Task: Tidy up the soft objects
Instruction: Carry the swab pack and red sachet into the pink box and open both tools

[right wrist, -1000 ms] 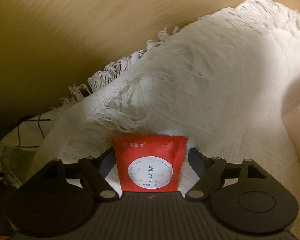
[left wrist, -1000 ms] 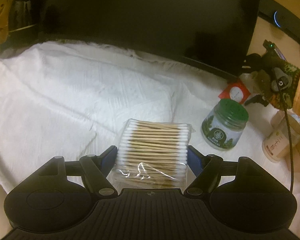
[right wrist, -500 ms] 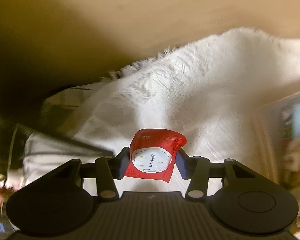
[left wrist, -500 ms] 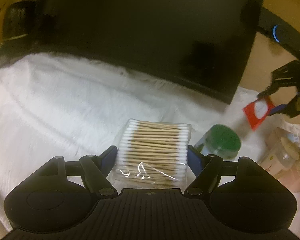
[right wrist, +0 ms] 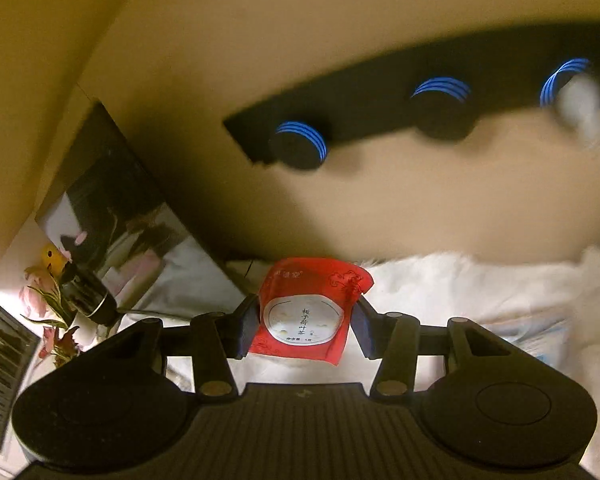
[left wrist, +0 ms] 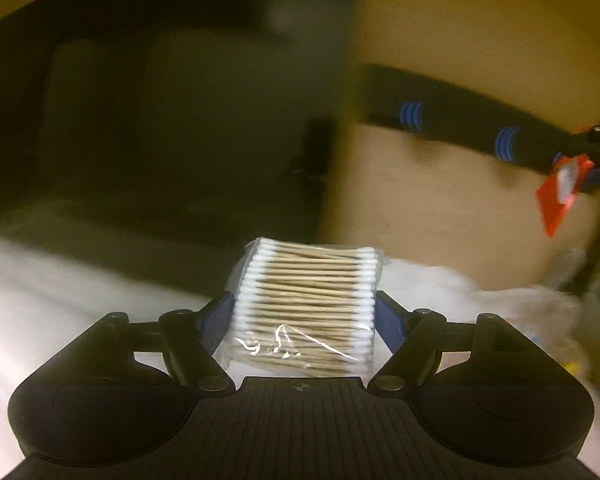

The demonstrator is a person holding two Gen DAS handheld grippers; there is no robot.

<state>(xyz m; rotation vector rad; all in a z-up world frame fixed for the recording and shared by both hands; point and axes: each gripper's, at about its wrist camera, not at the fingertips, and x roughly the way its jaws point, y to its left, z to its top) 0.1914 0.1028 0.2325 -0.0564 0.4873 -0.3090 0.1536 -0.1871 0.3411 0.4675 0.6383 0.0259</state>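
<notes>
My left gripper is shut on a clear pack of cotton swabs and holds it raised above the white cloth. My right gripper is shut on a red tea sachet with a white round label, lifted above the white fringed cloth. The sachet also shows in the left wrist view at the far right, held by the right gripper.
A black wall rack with blue-ringed knobs hangs on the tan wall ahead. A dark monitor stands behind the cloth. At the left of the right wrist view are a dark panel, a black cup and pink flowers.
Both grippers have risen and tilted up from the cloth with their objects. The right gripper closed on the sachet and lifted it. The green-lidded jar has left the left wrist view.
</notes>
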